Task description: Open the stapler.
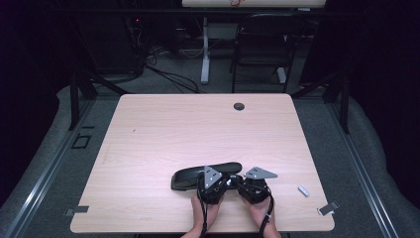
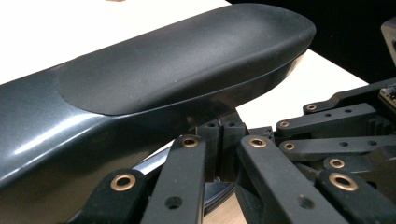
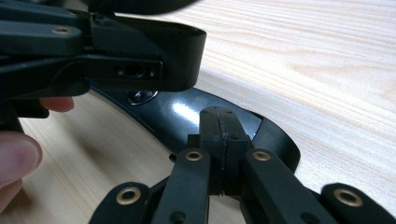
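At the lower centre of the table, 2 closed grippers, left gripper and right gripper, meet at a dark armrest-like part, jaws pressed together, apparently steadying it.

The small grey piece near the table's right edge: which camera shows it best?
The high view: the small grey piece lies alone on the table, right of the right gripper. The two gripper views look at the black curved object instead.
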The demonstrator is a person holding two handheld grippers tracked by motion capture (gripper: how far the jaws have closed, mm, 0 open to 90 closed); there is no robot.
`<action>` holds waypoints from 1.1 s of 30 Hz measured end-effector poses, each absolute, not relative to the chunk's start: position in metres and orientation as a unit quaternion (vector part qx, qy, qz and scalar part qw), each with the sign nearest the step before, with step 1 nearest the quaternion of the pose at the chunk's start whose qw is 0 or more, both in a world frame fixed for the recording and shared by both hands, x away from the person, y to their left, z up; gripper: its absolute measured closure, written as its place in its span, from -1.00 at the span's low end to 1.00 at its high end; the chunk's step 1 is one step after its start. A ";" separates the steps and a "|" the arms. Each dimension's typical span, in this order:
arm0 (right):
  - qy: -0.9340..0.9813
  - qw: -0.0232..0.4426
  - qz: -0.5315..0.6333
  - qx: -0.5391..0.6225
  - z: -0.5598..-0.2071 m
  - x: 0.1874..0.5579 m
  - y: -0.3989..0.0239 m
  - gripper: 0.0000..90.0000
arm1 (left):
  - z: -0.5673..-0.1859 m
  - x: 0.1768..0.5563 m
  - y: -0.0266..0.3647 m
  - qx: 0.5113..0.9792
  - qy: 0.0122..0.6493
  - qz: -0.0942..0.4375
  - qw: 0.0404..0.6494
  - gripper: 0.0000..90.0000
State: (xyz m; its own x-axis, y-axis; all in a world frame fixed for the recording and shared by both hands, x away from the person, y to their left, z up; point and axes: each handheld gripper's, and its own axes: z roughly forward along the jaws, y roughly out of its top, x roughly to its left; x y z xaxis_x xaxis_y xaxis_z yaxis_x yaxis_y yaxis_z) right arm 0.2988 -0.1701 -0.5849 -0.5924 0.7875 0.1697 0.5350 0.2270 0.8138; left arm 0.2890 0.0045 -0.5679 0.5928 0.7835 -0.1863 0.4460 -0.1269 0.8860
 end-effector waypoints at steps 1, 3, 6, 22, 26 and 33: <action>0.771 0.140 0.450 0.429 -0.585 0.299 -0.170 1.00 | -0.567 0.289 0.005 0.732 0.420 0.166 0.511 1.00; 0.771 0.140 0.450 0.429 -0.585 0.299 -0.170 1.00 | -0.565 0.289 0.006 0.728 0.419 0.167 0.516 1.00; 0.769 0.142 0.451 0.430 -0.585 0.299 -0.170 1.00 | -0.560 0.289 0.009 0.724 0.417 0.168 0.523 1.00; 0.769 0.143 0.452 0.429 -0.585 0.298 -0.169 1.00 | -0.541 0.286 0.024 0.692 0.427 0.175 0.555 1.00; 0.769 0.146 0.452 0.428 -0.585 0.298 -0.169 1.00 | -0.536 0.285 0.029 0.687 0.428 0.173 0.561 1.00; 0.770 0.147 0.451 0.428 -0.585 0.297 -0.168 1.00 | -0.531 0.282 0.035 0.677 0.429 0.177 0.571 1.00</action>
State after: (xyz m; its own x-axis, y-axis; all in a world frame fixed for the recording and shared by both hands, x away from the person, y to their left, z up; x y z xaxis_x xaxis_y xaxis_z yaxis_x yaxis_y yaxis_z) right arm 0.2972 -0.1684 -0.5851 -0.5911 0.7907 0.1595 0.5259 0.2279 0.8194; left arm 0.2822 0.0353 -0.5305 0.5689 0.7831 -0.2512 0.3797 0.0208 0.9249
